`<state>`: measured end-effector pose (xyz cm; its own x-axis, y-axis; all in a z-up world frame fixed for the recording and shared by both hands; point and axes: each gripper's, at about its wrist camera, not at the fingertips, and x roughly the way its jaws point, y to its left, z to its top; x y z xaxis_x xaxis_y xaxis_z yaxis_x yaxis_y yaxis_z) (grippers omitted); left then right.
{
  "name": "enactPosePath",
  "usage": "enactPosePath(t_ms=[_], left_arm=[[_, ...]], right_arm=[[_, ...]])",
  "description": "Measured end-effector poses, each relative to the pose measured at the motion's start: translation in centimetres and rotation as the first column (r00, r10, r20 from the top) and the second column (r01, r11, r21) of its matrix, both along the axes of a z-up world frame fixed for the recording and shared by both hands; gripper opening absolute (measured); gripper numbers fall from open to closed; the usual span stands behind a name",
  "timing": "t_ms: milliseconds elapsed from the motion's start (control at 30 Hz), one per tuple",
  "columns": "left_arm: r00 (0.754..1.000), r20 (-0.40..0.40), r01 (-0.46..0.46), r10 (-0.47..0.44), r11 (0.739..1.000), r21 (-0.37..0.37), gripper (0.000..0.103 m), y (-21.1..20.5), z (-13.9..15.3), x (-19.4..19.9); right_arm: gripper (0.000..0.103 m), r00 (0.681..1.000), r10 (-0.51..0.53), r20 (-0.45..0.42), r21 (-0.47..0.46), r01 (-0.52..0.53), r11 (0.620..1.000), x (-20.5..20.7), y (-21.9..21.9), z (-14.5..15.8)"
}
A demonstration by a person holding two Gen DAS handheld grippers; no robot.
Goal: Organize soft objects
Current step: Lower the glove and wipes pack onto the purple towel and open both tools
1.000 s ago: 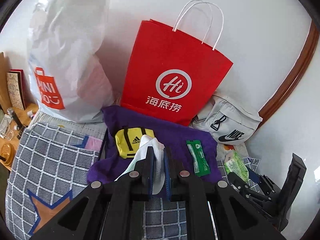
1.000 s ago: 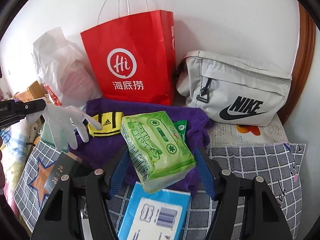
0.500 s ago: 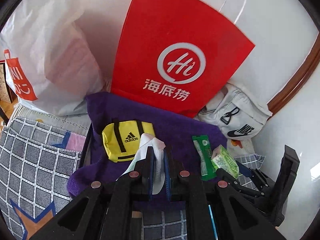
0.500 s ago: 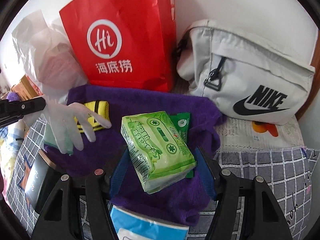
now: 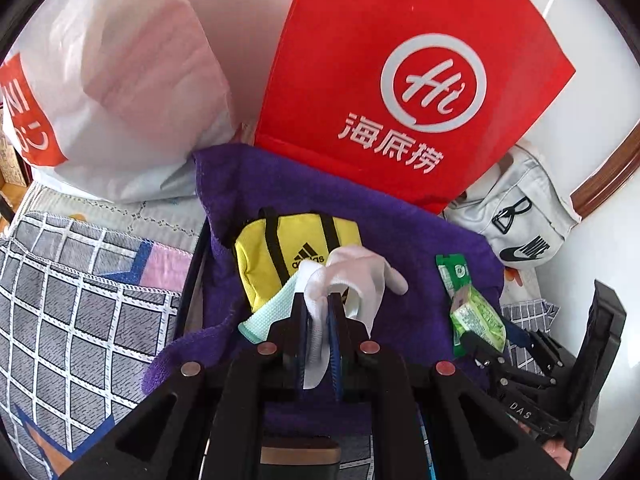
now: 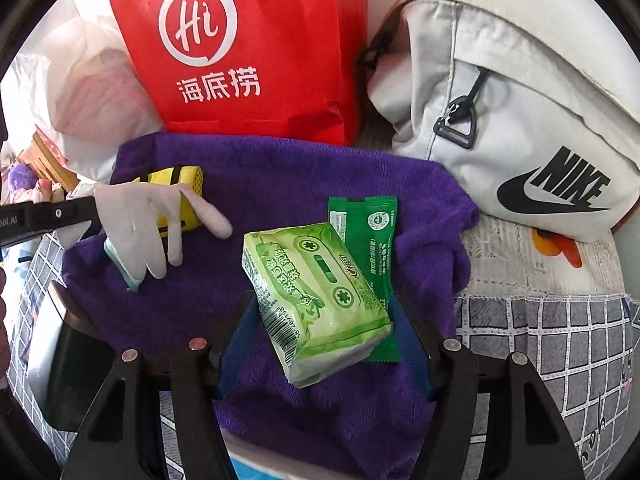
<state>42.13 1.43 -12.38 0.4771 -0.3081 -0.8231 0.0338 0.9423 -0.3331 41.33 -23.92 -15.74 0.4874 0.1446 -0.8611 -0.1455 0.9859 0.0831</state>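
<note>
My left gripper is shut on a white glove and holds it above a purple towel, just in front of a yellow Adidas pouch. The glove also shows at the left of the right wrist view, hanging from the left gripper. My right gripper is shut on a light green tissue pack over the purple towel. A dark green sachet lies on the towel beneath the pack. The tissue pack also shows in the left wrist view.
A red paper bag stands against the wall behind the towel. A grey Nike bag lies to its right and a white plastic shopping bag to its left. A checked grey cloth covers the surface around the towel.
Both grippers have moved forward toward the towel and red bag, which now look larger. The glove now hangs over the yellow pouch. The tissue pack sits lower over the green sachet.
</note>
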Motion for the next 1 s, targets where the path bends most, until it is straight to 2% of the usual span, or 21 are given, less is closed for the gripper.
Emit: enactPosePath(t_ms=[133, 300, 433, 533, 733, 867, 1000], left_arm=[[1.0, -0.029, 0.011, -0.011, 1.0, -0.003, 0.012, -0.3, -0.7, 0.2], [0.999, -0.042, 0.013, -0.013, 1.0, 0.004, 0.031, -0.3, -0.6, 0.1], [1.0, -0.024, 0.01, -0.009, 0.999, 0.036, 0.039, 0.0, 0.2, -0.6], [1.0, -0.016, 0.005, -0.005, 0.999, 0.032, 0.049, 0.6, 0.8, -1.2], [0.999, -0.007, -0.032, 0.032, 0.998, 0.046, 0.05, 1.7, 2.3, -3.1], [0.998, 0.019, -0.057, 0.056, 0.997, 0.059, 0.05, 2.7, 3.5, -5.7], [0.996, 0.046, -0.075, 0.073, 0.996, 0.049, 0.05, 3.7, 4.7, -8.7]], right_arm=[[0.066, 1.0, 0.002, 0.006, -0.001, -0.002, 1.0, 0.0, 0.1, -0.2], [0.066, 0.999, 0.007, -0.031, 0.03, -0.006, 1.0, 0.2, -0.3, -0.6], [0.072, 0.999, 0.016, -0.034, 0.055, -0.014, 0.998, 0.1, -0.4, -0.7], [0.074, 1.0, 0.003, -0.017, 0.074, -0.001, 0.997, -0.3, -0.8, -0.2], [0.074, 0.999, -0.028, 0.047, 0.062, 0.025, 0.998, -2.6, -1.1, 2.5], [0.074, 0.994, -0.031, 0.109, 0.074, 0.023, 0.997, -5.5, -0.8, 5.0], [0.074, 0.989, -0.068, 0.132, 0.104, 0.054, 0.993, -8.6, -0.6, 6.7]])
